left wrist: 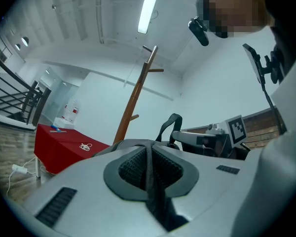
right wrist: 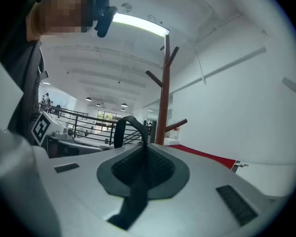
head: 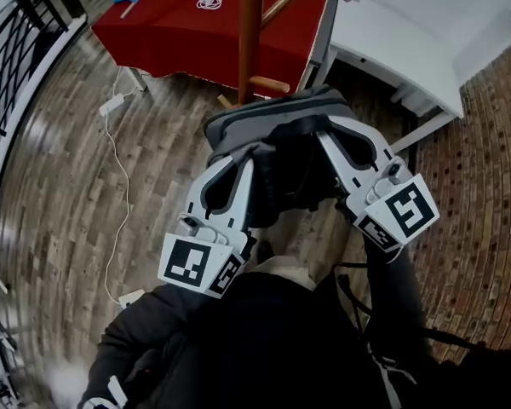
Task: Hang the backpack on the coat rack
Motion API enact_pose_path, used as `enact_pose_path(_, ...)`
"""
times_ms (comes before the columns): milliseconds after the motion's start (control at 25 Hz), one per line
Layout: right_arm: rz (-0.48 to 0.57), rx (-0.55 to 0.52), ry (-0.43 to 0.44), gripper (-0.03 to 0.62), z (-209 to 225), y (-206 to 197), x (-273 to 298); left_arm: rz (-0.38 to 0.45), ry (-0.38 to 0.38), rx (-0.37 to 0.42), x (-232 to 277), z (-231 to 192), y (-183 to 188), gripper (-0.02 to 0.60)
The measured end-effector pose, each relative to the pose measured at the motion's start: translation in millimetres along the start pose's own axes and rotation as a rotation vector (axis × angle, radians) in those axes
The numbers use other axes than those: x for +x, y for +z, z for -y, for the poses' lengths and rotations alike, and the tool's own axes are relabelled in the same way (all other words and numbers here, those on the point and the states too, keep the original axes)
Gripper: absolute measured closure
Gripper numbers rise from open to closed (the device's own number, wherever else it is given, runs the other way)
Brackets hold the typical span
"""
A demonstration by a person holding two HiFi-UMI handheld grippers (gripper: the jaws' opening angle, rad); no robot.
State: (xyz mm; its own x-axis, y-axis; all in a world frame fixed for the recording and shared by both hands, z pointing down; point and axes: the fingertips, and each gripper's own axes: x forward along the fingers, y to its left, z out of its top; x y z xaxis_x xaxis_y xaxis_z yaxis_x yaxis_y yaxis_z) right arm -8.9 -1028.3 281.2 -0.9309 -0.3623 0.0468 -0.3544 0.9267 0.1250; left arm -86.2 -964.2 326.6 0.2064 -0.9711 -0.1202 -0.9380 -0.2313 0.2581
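Shows one backpack (head: 272, 126) held off the floor between two grippers, just short of one upright wooden coat rack (head: 251, 32) straight ahead. Left gripper (head: 241, 167) jaws pinched on a black strap (left wrist: 149, 181); right gripper (head: 330, 139) jaws pinched on a second strap (right wrist: 137, 186). Nearest peg (head: 269, 84) just beyond the bag, both hands about equally near.

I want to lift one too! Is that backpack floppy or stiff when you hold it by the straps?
Probably floppy: the backpack looks slumped and creased as it hangs. Its strap lies squashed flat in the left gripper, so it likely bends easily. Its top loop stands up, so that part seems a bit stiffer.
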Motion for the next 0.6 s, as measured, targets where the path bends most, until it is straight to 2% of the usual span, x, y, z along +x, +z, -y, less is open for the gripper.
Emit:
enact_pose_path(280, -0.046, 0.019, 0.135, 0.574, 31, -20, 35, -0.011, 0.121, -0.026, 24, -15, -15, 0.54)
enact_pose_path(600, -0.077, 0.058, 0.226, 0.574, 43, -31, 71, -0.016, 0.177, -0.044, 35, -37, -15, 0.54)
